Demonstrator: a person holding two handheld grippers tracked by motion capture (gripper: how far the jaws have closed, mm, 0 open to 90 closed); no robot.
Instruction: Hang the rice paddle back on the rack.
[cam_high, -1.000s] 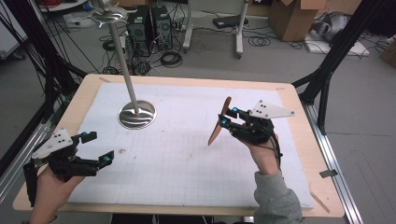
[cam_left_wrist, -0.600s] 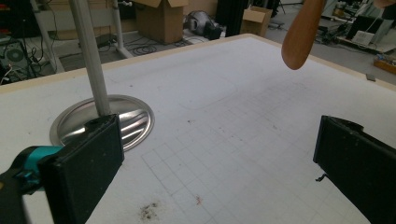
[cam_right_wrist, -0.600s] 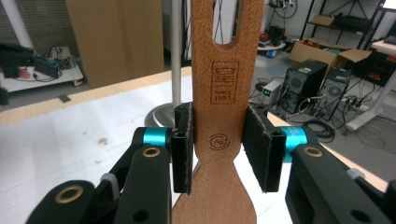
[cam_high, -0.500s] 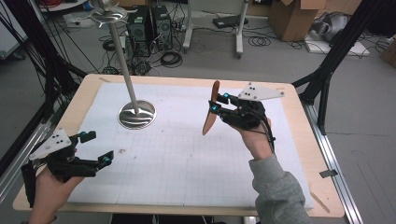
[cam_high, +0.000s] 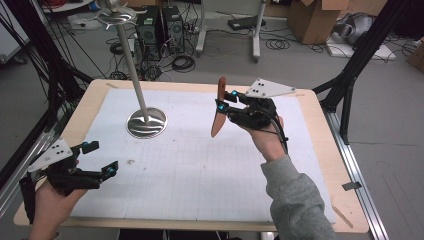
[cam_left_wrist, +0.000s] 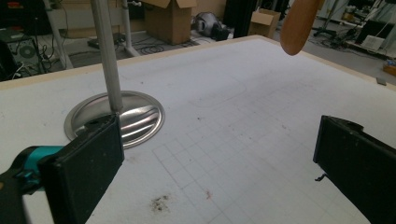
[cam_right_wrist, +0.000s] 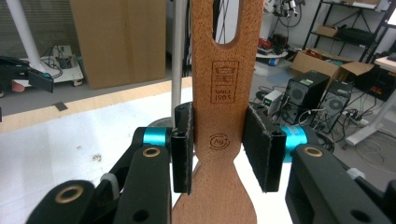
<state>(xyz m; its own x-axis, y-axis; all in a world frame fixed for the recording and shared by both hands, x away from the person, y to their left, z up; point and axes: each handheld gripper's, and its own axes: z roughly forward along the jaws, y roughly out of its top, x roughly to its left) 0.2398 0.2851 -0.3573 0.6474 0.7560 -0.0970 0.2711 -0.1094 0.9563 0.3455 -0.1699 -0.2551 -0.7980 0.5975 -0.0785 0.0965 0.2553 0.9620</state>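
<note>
My right gripper is shut on a flat wooden spatula and holds it in the air above the middle of the table, right of a metal stand. In the right gripper view the pads press both sides of the spatula just above its narrow neck, below a long slot. The stand has a round shiny base and a thin upright pole. My left gripper rests open near the front left corner, nothing between its jaws. From the left gripper view the spatula's rounded end hangs at the top right.
A white gridded mat covers most of the wooden table. A small dark smudge marks the mat near the left gripper. Cardboard boxes, computer towers and cables lie on the floor beyond the far edge.
My right hand has risen and moved toward the far left with the spatula, closer to the stand. The left hand has stayed where it was.
</note>
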